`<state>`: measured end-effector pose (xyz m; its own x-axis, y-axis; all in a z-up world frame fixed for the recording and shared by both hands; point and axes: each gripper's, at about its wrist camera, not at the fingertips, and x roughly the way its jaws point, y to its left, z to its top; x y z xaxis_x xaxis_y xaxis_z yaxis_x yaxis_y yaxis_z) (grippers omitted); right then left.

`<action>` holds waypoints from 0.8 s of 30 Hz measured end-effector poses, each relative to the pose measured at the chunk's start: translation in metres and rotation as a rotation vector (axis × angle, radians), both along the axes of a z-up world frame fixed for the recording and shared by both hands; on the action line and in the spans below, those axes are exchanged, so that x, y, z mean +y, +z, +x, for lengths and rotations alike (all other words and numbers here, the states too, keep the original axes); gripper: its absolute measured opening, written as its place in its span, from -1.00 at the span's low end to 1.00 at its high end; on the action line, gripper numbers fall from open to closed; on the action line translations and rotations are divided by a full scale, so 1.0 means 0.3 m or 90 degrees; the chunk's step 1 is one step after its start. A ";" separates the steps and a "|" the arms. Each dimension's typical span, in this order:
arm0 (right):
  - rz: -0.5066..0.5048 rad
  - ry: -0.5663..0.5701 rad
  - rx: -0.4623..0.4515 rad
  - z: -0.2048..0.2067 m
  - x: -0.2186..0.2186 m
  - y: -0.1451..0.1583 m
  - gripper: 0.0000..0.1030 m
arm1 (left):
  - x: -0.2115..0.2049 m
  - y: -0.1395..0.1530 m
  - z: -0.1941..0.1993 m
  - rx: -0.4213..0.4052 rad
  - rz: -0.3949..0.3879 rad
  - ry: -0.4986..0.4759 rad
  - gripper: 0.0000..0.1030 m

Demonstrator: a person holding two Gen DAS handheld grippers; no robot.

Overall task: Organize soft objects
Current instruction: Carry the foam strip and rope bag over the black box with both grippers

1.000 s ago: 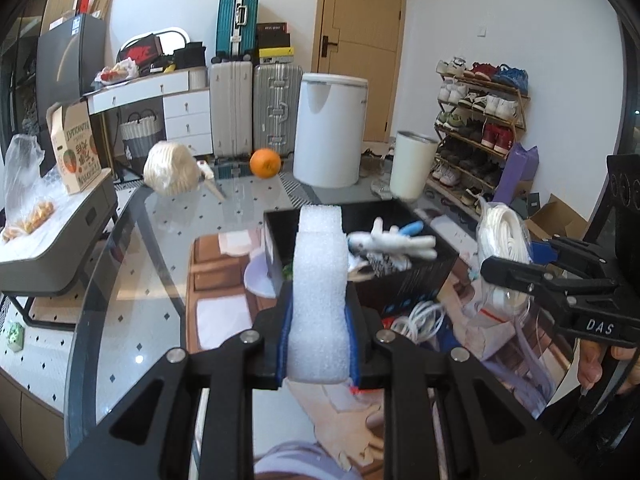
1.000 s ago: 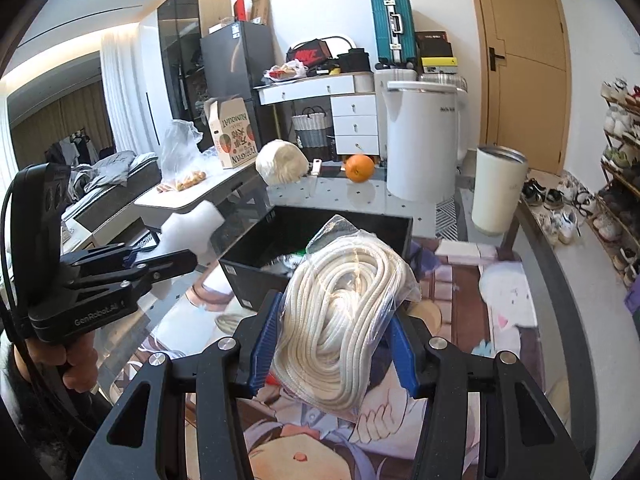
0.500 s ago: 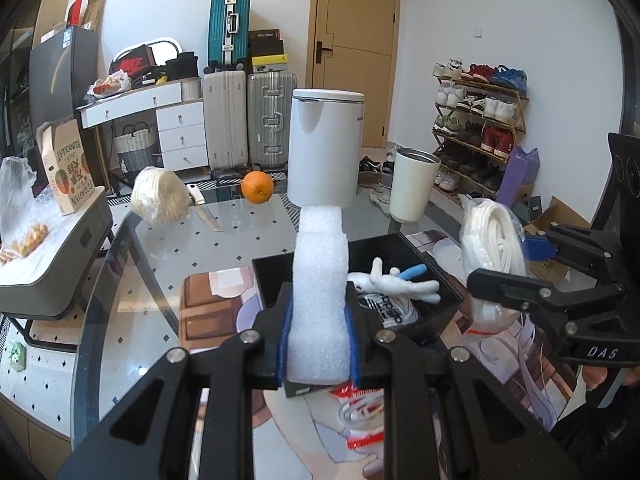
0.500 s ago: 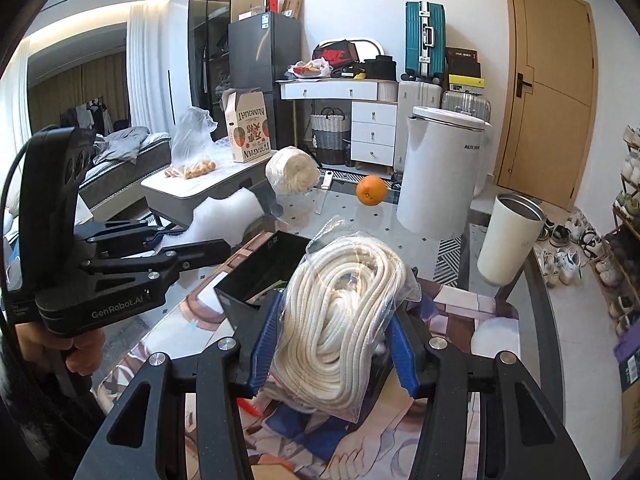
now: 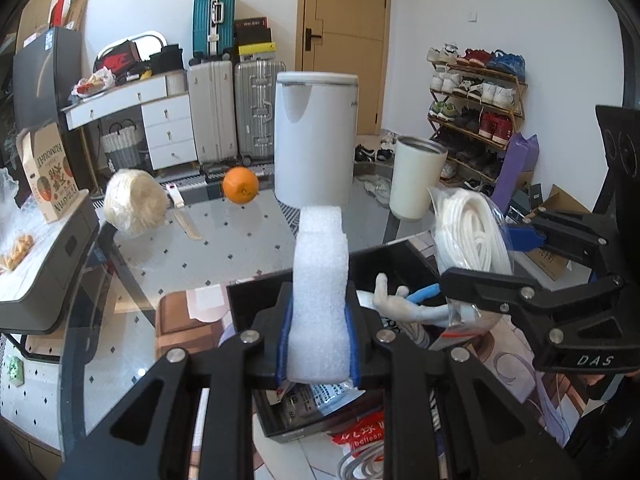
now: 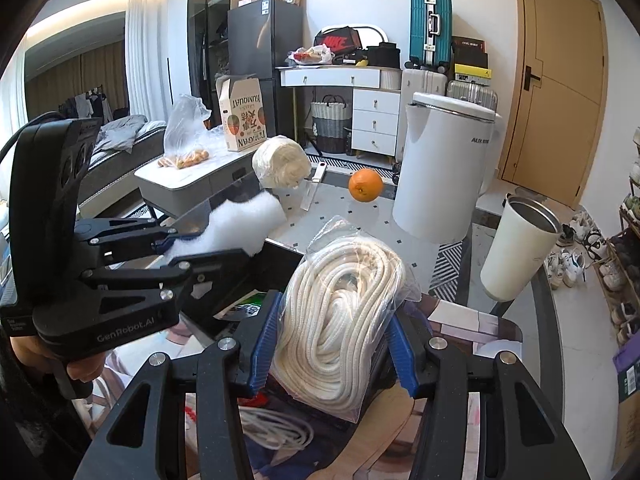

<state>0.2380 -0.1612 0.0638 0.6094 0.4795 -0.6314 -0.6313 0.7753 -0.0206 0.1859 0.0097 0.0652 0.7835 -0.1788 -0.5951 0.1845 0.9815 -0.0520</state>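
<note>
The white foam block stands upright, pinched between the blue pads of the left gripper, directly above the open black box on the glass table. The bagged coil of white rope is clamped between the blue pads of the right gripper, whose jaws stand moderately apart around the thick bundle.

Only the left wrist view looks into the box: a pale soft toy figure with a blue part lies inside, just beyond the foam, and a red printed packet lies below the gripper at the box's near wall. Only the right wrist view shows the hand on the left gripper's handle, to the left of the rope, and a loose white cord on the mat under the right gripper.

Compared with a second ago, both grippers have shifted across the table; the box now sits closer beneath them, and the foam and rope are gripped as before.

Ahead of both grippers, well beyond the box, stand a white kettle-like appliance, a white tumbler, an orange and a pale yarn ball. In the left view the right gripper and its rope cover the box's right side.
</note>
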 end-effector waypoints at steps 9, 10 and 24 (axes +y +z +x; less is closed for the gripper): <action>-0.007 0.016 0.012 0.061 0.019 -0.037 -0.02 | -0.015 -0.068 0.053 0.030 0.011 -0.010 -0.60; -0.007 0.019 0.012 0.060 0.023 -0.036 -0.02 | -0.015 -0.073 0.055 0.033 0.013 -0.012 -0.60; -0.010 0.036 0.010 0.061 0.049 -0.037 -0.02 | 0.029 -0.045 0.023 0.008 0.013 0.038 0.84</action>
